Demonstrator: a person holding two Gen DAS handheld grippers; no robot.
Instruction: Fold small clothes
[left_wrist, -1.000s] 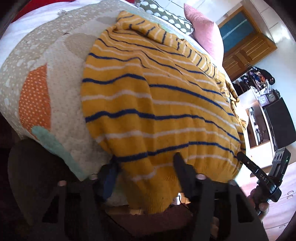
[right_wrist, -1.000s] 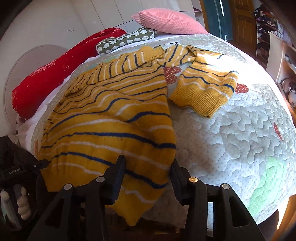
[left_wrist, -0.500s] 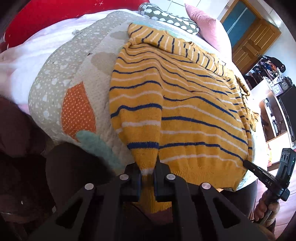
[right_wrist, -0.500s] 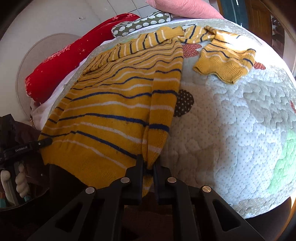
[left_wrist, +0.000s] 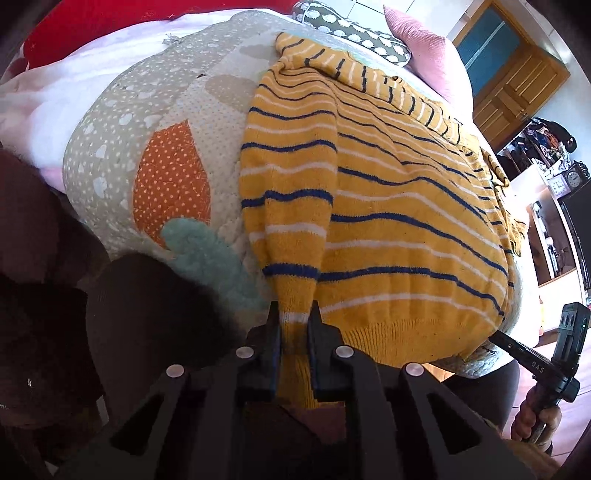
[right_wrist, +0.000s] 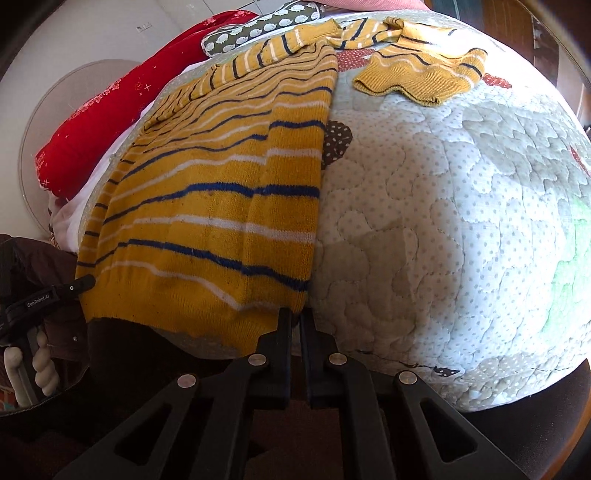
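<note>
The yellow striped sweater lies spread flat on the quilted bed cover, its ribbed hem at the bed's near edge. The left tool is clamped on a gathered pinch of the hem at the sweater's left corner. The right tool has its fingers pressed together at the sweater's right hem corner, apparently nipping the edge of the knit (the pinch itself is mostly hidden). One sleeve lies out past the sweater's far right shoulder. The knit looks soft, light and stretchy, so it will likely sag and drape. The two hem corners seem the sensible holds for carrying the hem toward the collar. The left tool's body, seen from the right camera, reads "GenRobot.AI"; the right one shows "DAS".
</note>
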